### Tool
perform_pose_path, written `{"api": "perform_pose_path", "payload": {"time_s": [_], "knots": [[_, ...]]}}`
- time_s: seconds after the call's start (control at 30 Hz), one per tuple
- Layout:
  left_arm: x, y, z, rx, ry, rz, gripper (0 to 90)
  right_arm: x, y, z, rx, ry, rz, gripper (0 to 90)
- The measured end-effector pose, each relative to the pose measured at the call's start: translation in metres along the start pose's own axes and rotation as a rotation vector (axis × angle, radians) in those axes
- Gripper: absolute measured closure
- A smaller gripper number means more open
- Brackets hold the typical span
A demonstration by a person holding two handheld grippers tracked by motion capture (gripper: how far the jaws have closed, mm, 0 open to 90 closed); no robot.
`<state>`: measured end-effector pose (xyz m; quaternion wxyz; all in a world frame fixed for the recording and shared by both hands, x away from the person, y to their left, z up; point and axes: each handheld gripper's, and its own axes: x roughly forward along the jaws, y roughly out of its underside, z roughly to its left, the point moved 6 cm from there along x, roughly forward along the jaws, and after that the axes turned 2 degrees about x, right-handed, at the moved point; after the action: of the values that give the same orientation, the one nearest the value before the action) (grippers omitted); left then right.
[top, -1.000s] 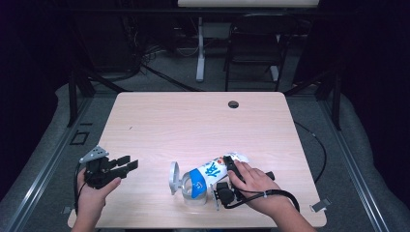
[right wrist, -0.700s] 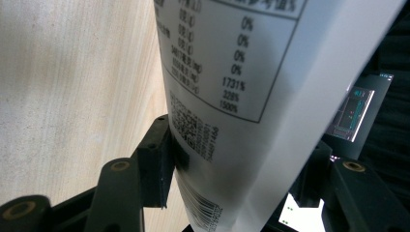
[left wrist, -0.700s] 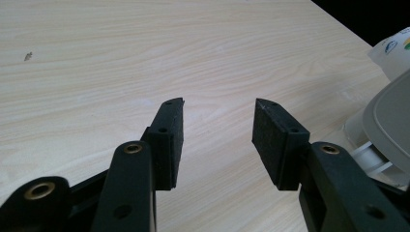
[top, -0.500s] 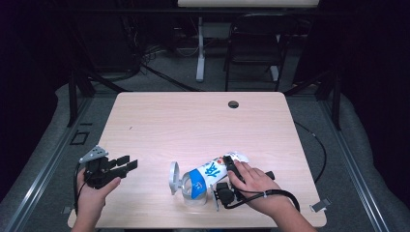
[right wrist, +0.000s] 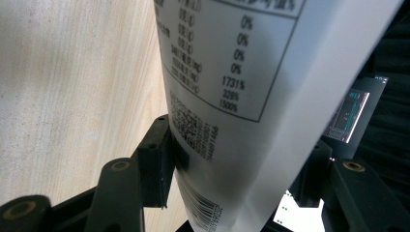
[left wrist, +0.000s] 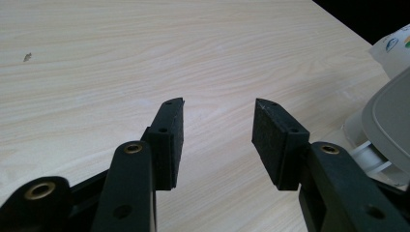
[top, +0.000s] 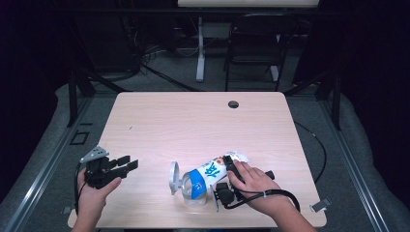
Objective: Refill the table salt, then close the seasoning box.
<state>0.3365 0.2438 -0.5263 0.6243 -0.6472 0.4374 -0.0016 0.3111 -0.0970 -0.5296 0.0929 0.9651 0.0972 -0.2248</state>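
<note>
I noted a pale wood table [top: 193,125] with a small dark round hole [top: 233,104] near its far edge, right of centre.

Left gripper [top: 126,166] sat at the near left of the table, held in the person's left hand [top: 94,193], grey three-cornered plate [top: 94,154] on top. In the left gripper view its jaws stood well apart with bare wood between the pads [left wrist: 170,140]; nothing held. It pointed toward the middle of the table, apart from the package. A tiny dark speck [left wrist: 27,57] marked the wood farther out.

The one item on the table was a white pouch [top: 212,171] with a blue label and a wide grey cap [top: 173,177], lying on its side at the near edge, right of centre, cap toward the left gripper. In the left gripper view I saw the cap [left wrist: 387,121] at the right edge, near that gripper's right jaw; touching or not, I could not tell.

Right gripper [top: 223,191] lay under the person's right hand [top: 254,186], at the pouch's near side, its black cable [top: 278,195] looping by the wrist. In the right gripper view the pouch's printed back [right wrist: 227,96], with a nutrition table and barcode, ran between the jaws; the left pad [right wrist: 157,159] pressed against it. I logged the right gripper as closed on the pouch.
</note>
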Motion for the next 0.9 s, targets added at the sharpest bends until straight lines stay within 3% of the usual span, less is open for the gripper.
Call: {"api": "perform_pose_path", "payload": {"time_s": [0.9], "knots": [[0.0013, -0.0010, 0.0000, 0.003, 0.004, 0.000, 54.9, -0.0014, -0.0009, -0.0017, -0.033, 0.008, 0.012, 44.7]]}}
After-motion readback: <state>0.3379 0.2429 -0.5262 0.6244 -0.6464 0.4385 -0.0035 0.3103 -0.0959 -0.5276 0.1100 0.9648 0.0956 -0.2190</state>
